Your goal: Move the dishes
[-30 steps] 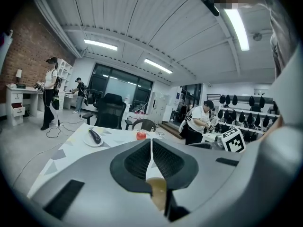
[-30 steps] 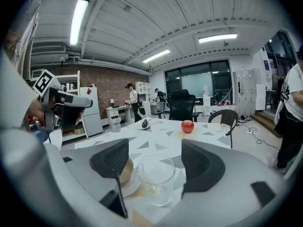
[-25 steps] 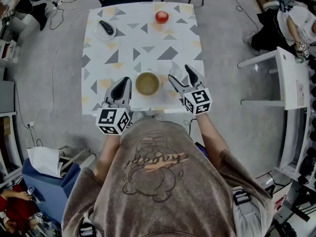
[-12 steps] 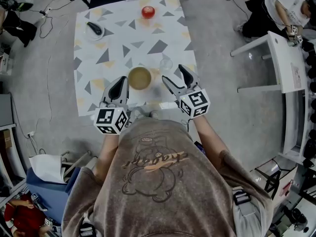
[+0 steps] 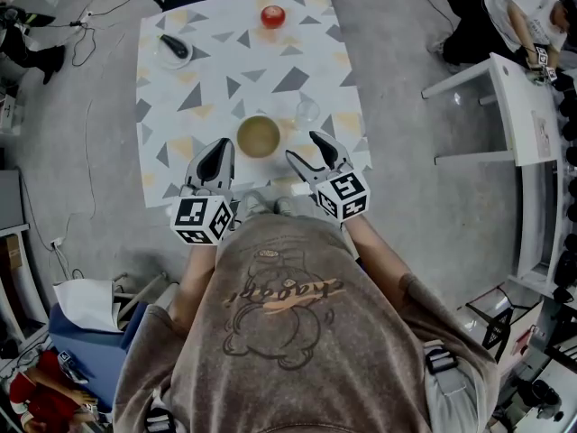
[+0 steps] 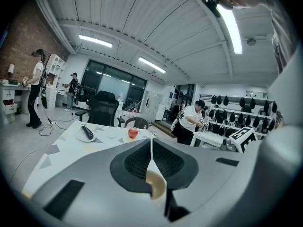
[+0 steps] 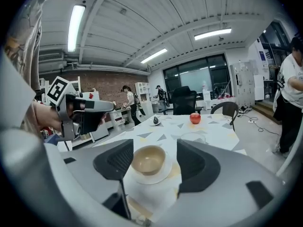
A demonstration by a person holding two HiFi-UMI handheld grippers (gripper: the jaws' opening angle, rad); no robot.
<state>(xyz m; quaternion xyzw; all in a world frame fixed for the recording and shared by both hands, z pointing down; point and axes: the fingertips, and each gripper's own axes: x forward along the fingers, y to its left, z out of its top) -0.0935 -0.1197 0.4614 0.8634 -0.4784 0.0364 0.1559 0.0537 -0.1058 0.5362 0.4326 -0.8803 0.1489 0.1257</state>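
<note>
A tan bowl (image 5: 259, 136) sits on a white saucer (image 7: 152, 175) near the front edge of the patterned table (image 5: 207, 88). My right gripper (image 5: 306, 149) stands open just right of the bowl and low over the table edge. In the right gripper view the bowl (image 7: 148, 159) shows between the spread jaws (image 7: 154, 145). My left gripper (image 5: 219, 148) is shut on nothing, just left of the bowl. Its pads meet along a thin line (image 6: 151, 143), and the bowl (image 6: 155, 186) peeks out below them.
A clear glass (image 5: 307, 111) stands right of the bowl and behind it. A red apple (image 5: 272, 16) lies at the far edge. A small plate (image 5: 173, 50) holding a dark object is at the far left. A white side table (image 5: 527, 124) and people stand around the room.
My right gripper has moved left, closer to the bowl, and back toward the front table edge. The left gripper has hardly moved. The head view has shifted.
</note>
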